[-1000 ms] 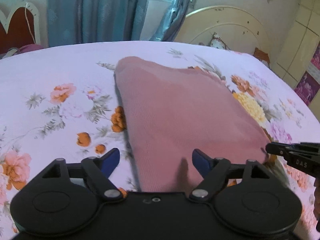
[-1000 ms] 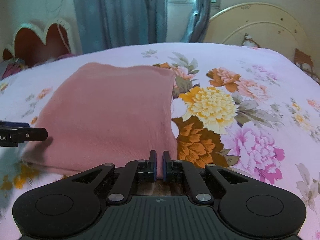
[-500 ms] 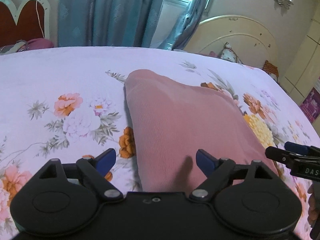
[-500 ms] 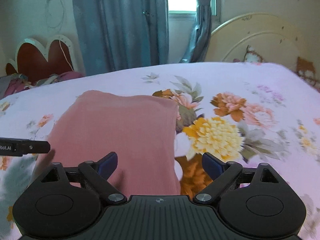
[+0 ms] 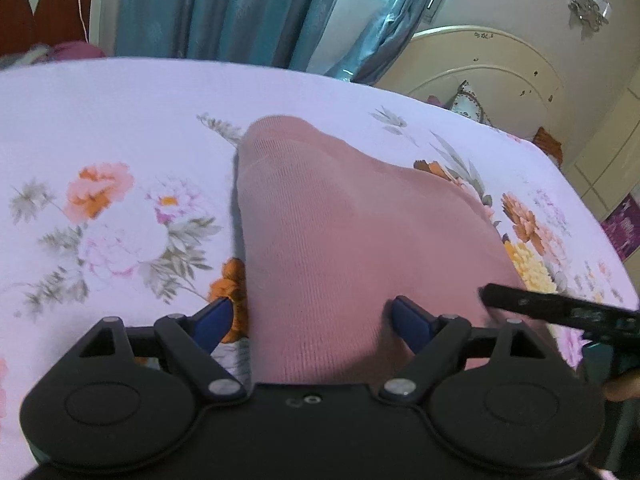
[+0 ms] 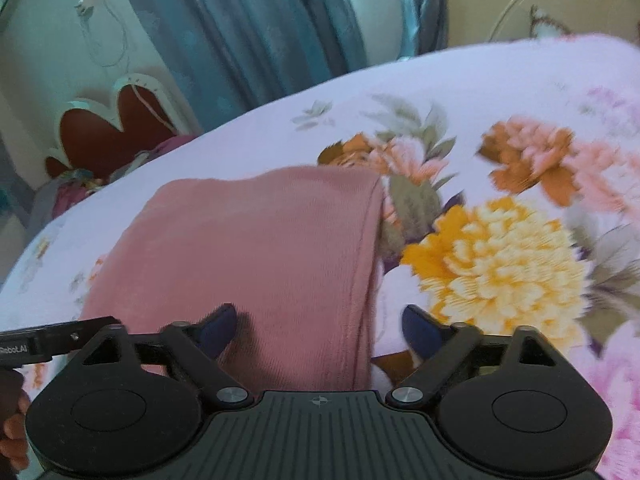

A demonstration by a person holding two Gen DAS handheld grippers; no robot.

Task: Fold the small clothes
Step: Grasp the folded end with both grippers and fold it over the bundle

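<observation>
Pink knit garment (image 5: 344, 240), folded into a flat rectangle, lies on our floral bedsheet (image 5: 100, 120) with its near edge between the two hand-held tools. We hold the left gripper (image 5: 310, 320) with fingers spread wide over the near left corner, and the right gripper (image 6: 318, 330) equally agape over the near right edge — neither grips cloth. Both frames are smeared, so whether either fingertip brushes the fabric is hard to tell. The risk from here, in our judgement: a blue pad catching the top layer as the tools move would drag the fold open — the soft knit looks ready to slide.
</observation>
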